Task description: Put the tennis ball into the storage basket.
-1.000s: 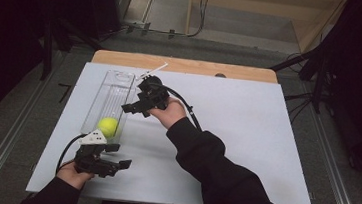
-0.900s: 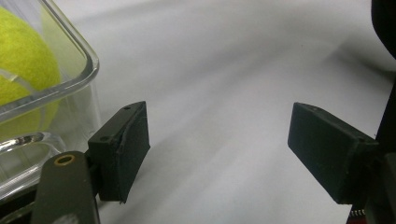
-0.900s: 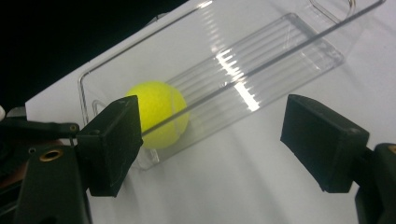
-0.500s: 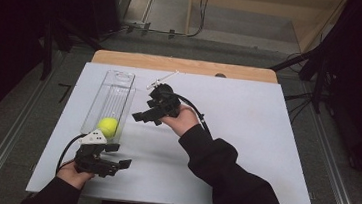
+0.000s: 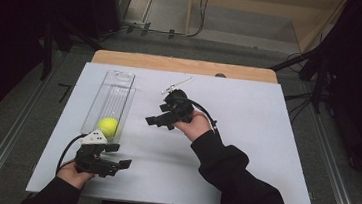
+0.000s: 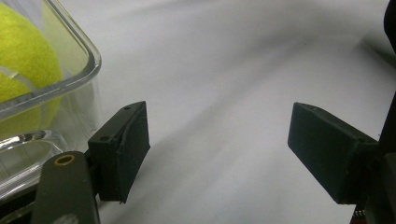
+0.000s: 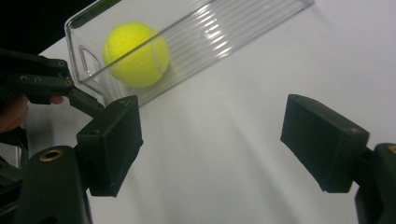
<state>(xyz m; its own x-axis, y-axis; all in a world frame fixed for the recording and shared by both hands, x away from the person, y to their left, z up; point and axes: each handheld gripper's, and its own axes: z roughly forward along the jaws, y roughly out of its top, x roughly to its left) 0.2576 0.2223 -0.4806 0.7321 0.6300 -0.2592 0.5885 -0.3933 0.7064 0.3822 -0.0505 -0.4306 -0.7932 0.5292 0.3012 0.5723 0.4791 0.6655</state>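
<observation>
High view: tennis ball (image 5: 108, 126) sits in the clear bin (image 5: 121, 80); left gripper (image 5: 112, 164) and right gripper (image 5: 159, 121) both gape empty, likely lining up a grab.

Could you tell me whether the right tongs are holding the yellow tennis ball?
No, the right tongs stand open and empty, while the yellow tennis ball lies in the clear plastic bin.

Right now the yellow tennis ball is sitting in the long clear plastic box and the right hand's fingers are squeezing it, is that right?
Not quite. The fuzzy yellow tennis ball does sit in the long clear plastic box, but nothing squeezes it. The right gripper view shows the right gripper with its black fingers spread wide over bare white table, apart from the ball.
</observation>
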